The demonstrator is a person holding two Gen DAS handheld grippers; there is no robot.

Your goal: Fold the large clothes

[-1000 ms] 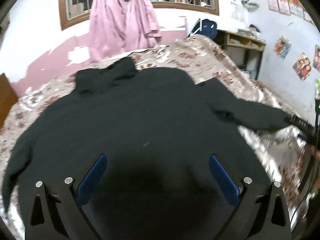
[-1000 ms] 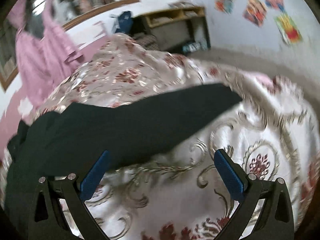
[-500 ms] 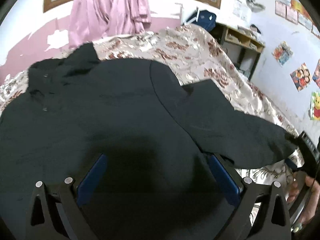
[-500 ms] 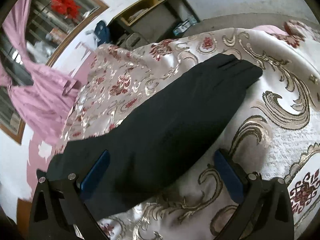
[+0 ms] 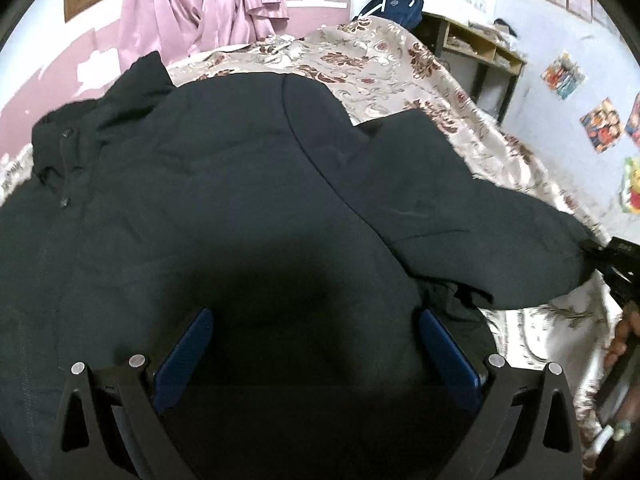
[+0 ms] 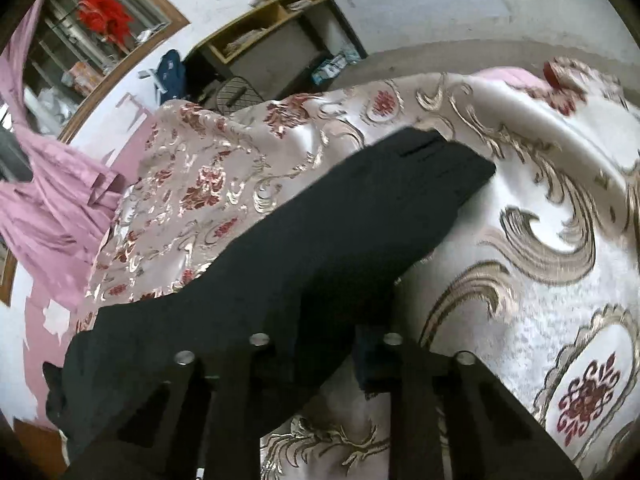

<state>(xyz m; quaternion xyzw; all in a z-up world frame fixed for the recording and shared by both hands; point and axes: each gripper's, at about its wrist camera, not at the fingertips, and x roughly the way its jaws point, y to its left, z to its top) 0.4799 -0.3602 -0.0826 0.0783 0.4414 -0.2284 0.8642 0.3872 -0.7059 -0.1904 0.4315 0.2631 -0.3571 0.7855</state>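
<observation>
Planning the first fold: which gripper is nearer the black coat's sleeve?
Right. The right gripper has just closed on the sleeve; the left gripper hangs open over the coat's body, beside the sleeve.

Black coat [image 5: 224, 208] on floral bedspread [image 5: 400, 68], sleeve [image 5: 460, 216] outstretched.

no legible text, wall posters [image 5: 563, 76] show pictures only, any lettering too blurred

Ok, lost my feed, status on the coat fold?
Right tongs just closed, shut on black coat sleeve. Left tongs open over coat body. Floral bedspread underneath, nothing in the way.
</observation>
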